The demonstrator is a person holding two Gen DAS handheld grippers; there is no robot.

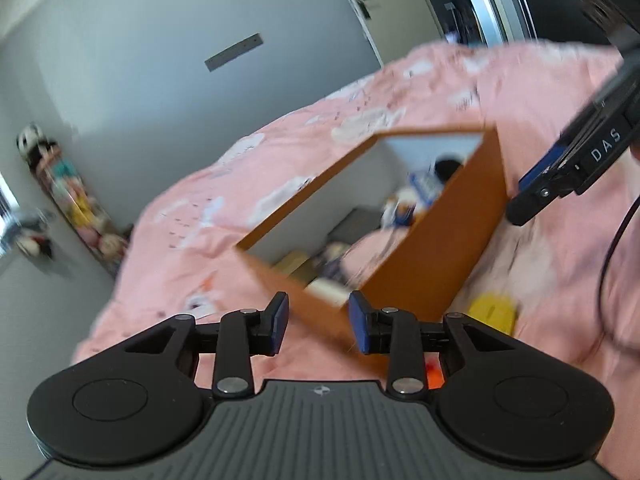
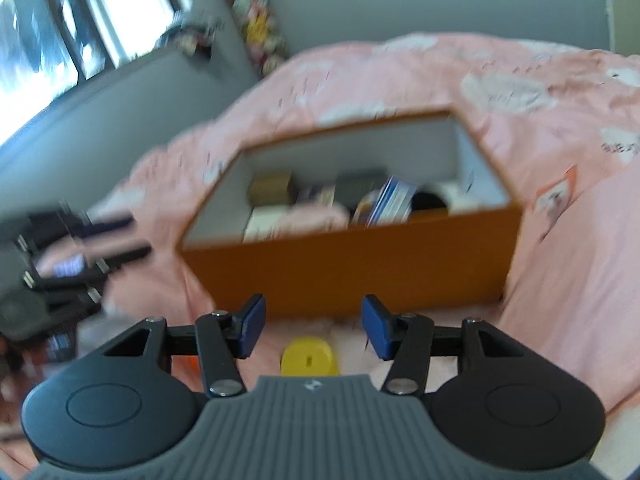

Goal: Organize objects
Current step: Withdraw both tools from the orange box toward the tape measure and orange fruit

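Both your grippers are wide and empty: left gripper (image 1: 318, 322), right gripper (image 2: 313, 326). Yellow piece (image 2: 309, 357) and an orange bit (image 1: 433, 376) lie loose on the bed (image 2: 560, 260), low centre. Orange box (image 2: 360, 264) mid-frame already holds several items, so looks mostly done.

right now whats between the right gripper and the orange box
In the right wrist view, a yellow object lies on the pink bedding between the right gripper and the orange box.
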